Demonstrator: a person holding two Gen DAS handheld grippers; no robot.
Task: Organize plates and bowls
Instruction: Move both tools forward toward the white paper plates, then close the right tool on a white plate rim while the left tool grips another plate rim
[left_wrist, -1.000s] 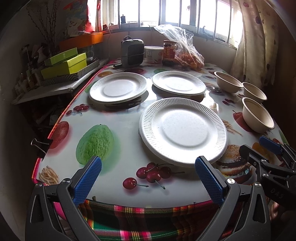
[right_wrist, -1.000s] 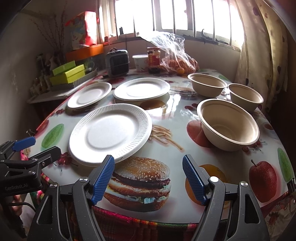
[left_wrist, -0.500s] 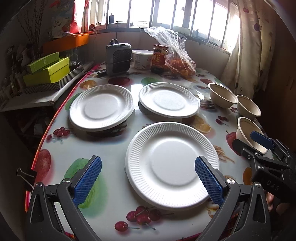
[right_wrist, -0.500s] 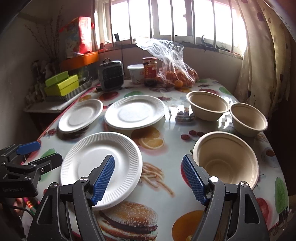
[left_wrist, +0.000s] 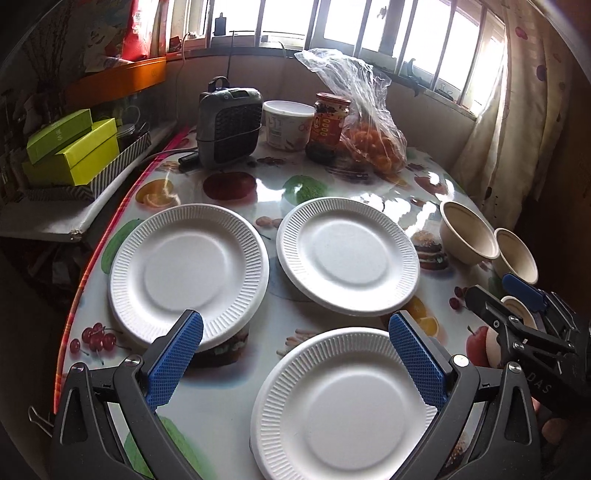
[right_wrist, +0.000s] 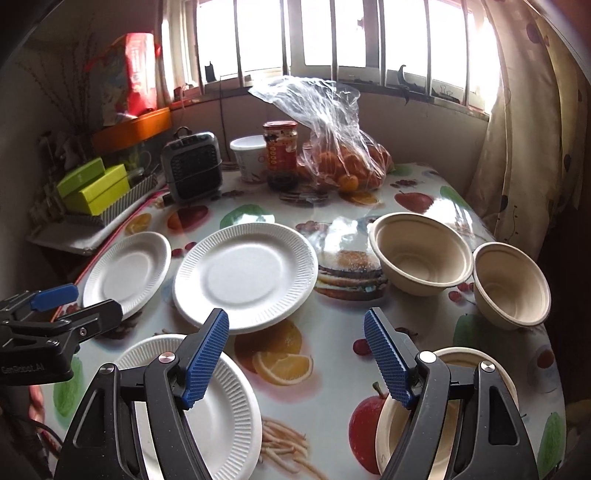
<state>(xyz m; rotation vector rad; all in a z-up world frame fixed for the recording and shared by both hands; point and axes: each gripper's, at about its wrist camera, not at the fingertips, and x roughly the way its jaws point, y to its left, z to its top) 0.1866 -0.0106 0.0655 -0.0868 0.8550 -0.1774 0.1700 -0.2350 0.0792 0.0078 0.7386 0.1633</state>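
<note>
Three white paper plates lie on the fruit-print table: a near plate (left_wrist: 343, 406) (right_wrist: 207, 410), a far-left plate (left_wrist: 188, 273) (right_wrist: 125, 273) and a far-middle plate (left_wrist: 347, 254) (right_wrist: 245, 280). Three beige bowls stand on the right: a far bowl (right_wrist: 421, 254) (left_wrist: 467, 238), a far-right bowl (right_wrist: 511, 284) (left_wrist: 517, 254) and a near bowl (right_wrist: 461, 417) partly hidden under my right gripper. My left gripper (left_wrist: 295, 362) is open and empty above the near plate. My right gripper (right_wrist: 295, 358) is open and empty, between the near plate and near bowl.
At the back of the table (left_wrist: 221, 406) stand a small grey heater (left_wrist: 229, 129), a white tub (left_wrist: 288, 123), a red-labelled jar (left_wrist: 328, 125) and a plastic bag of oranges (left_wrist: 373, 147). Green boxes (left_wrist: 70, 151) sit on a shelf at left. A curtain (right_wrist: 528, 147) hangs at right.
Both grippers have moved forward over the table and risen; the near plate and near bowl now lie under the fingers. Both stay open. Plates and bowls have not moved.
</note>
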